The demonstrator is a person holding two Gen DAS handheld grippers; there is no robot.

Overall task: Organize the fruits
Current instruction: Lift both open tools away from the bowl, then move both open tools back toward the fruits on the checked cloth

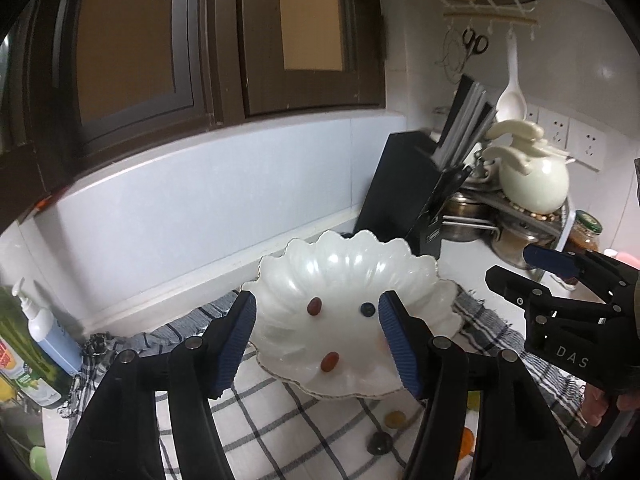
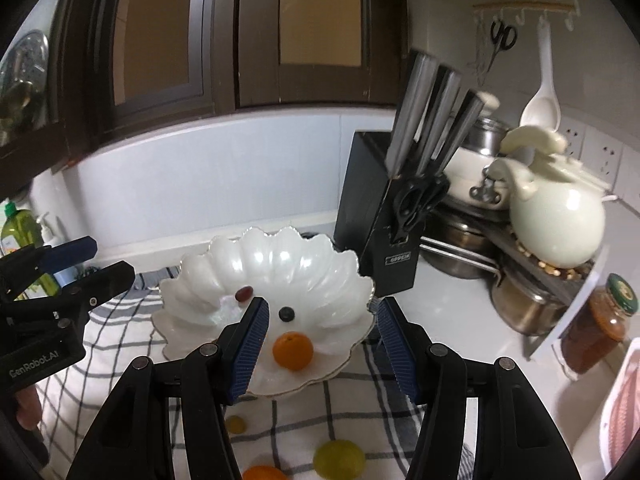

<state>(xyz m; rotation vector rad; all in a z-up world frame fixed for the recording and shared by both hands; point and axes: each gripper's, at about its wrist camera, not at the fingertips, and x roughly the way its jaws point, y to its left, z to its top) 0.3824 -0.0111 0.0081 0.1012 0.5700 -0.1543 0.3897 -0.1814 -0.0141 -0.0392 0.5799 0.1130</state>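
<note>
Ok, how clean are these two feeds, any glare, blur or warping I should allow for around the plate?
Left wrist view: strong fisheye bending of the brown window frame, bright glare patches on the white scalloped glass plate, and dark vignetted corners. Right wrist view: the same warping, glare on that plate, and slight smear on the steel knife handles; the small orange is sharp.

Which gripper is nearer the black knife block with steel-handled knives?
Right. The right gripper hangs just right of the black knife block; the left gripper is beyond the white scalloped dish.

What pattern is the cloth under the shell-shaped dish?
White cloth with a dark grid check, clearest in the right wrist view.
</note>
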